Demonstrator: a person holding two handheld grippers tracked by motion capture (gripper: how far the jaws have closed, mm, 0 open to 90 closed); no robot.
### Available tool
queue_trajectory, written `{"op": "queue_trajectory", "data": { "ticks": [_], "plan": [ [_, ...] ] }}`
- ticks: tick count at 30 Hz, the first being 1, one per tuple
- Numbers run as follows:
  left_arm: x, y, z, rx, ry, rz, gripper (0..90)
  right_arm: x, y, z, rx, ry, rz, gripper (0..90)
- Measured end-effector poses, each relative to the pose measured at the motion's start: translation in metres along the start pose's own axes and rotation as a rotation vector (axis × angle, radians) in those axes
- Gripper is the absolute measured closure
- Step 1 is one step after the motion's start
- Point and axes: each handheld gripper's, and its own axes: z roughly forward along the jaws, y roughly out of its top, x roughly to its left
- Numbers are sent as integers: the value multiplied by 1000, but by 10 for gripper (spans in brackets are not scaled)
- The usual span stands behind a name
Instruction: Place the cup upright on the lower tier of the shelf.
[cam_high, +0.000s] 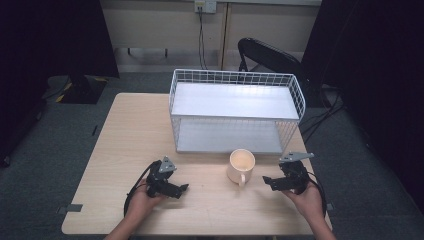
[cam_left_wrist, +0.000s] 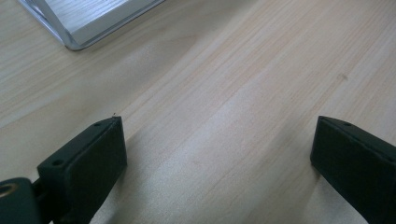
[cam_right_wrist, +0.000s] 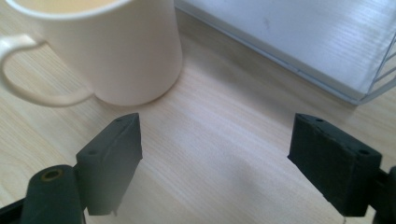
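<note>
From above, a cream mug (cam_high: 241, 166) is standing on a pale wooden bench (cam_high: 130, 130), just in front of a white wire shelf rack (cam_high: 235, 112). The right tongs (cam_high: 266, 181) are being held just to the side of the mug, not touching it, with the tips aimed at its handle (cam_high: 241, 181). The left tongs (cam_high: 183, 188) are being held low over bare wood, well apart from the mug, pointing across toward it. Both forearms are coming in from the near edge, each hand wrapped around the back of its tool.

Along the left tongs (cam_left_wrist: 217, 140), the jaws are standing wide apart with nothing but wood grain between them; a corner of the rack's lower board (cam_left_wrist: 88, 21) is lying ahead and to their left.

Along the right tongs (cam_right_wrist: 217, 140), the jaws are likewise spread wide and nothing is being gripped. The mug (cam_right_wrist: 116, 51) is sitting ahead and to the left of the gap, its handle (cam_right_wrist: 32, 84) curving out further left, and the rack's board (cam_right_wrist: 299, 42) is lying ahead to the right.

The step in hand appears to be a grasp on the mug. It would likely be done best if the right tongs are swung left until the handle or wall is centred between the jaws, kept level, and closed gently so the mug is not being tipped.
</note>
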Motion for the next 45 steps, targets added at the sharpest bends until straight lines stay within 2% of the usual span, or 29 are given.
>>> {"op": "queue_trajectory", "data": {
  "ticks": [9, 27, 36, 42, 45],
  "plan": [
    [0, 0, 0, 1, 0, 0, 30, 1, 19, -11, -9, -3, -1, 166],
    [0, 0, 0, 0, 1, 0, 31, 12, 53, -13, -28, 0, -25, 166],
    [0, 0, 0, 0, 1, 0, 30, 19, 65, -3, -32, 8, -35, 167],
    [0, 0, 0, 0, 1, 0, 31, 21, 69, 10, -22, 9, -21, 178],
    [0, 0, 0, 0, 1, 1, 31, 19, 69, 15, -23, 23, -6, 201]
  ]
}}
